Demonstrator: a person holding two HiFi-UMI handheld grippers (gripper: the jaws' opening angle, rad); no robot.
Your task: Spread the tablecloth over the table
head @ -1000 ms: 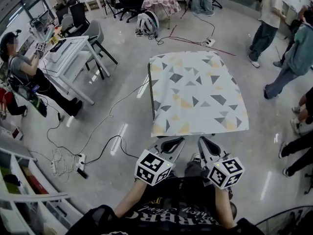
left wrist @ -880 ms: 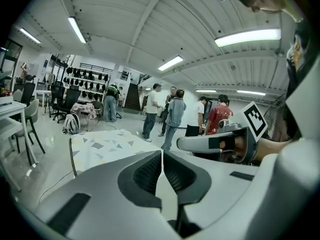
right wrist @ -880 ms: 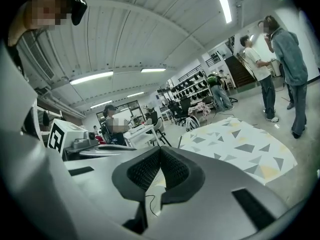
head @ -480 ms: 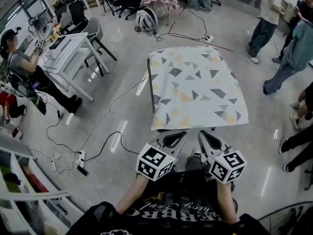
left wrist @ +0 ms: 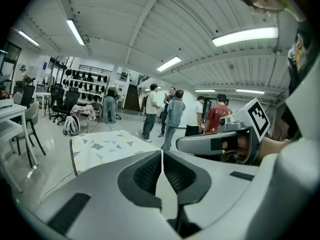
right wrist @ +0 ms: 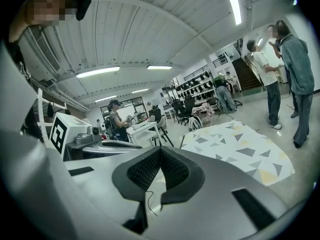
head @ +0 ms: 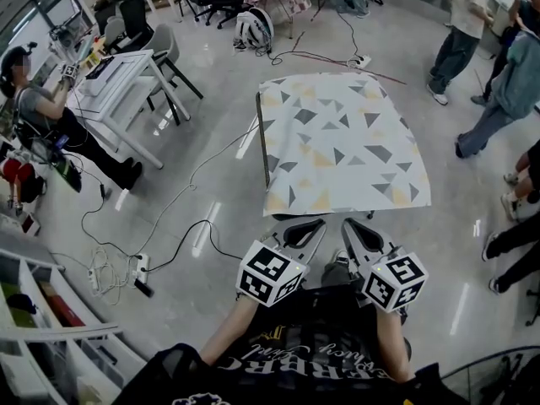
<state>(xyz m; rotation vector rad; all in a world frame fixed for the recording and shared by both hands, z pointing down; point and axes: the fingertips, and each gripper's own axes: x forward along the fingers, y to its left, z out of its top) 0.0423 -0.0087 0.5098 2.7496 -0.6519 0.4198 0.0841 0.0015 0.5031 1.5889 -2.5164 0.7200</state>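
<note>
A white tablecloth with grey and yellow triangles (head: 340, 143) lies spread flat over the table, hanging over its edges; it also shows as the tablecloth (left wrist: 102, 146) and the tablecloth (right wrist: 237, 149) in the two gripper views. My left gripper (head: 314, 224) and right gripper (head: 348, 224) are held side by side just short of the cloth's near edge, apart from it. Both are shut with nothing between the jaws: left gripper (left wrist: 162, 154), right gripper (right wrist: 160, 151).
A white desk (head: 118, 83) with a seated person (head: 38, 121) stands at the left. Cables and a power strip (head: 139, 270) lie on the floor. Several people (head: 506, 83) stand at the right. Chairs and a bag (head: 251, 30) sit beyond the table.
The view has shifted slightly; the table sits a little higher in the picture. Both grippers stay shut and held together near the cloth's near edge.
</note>
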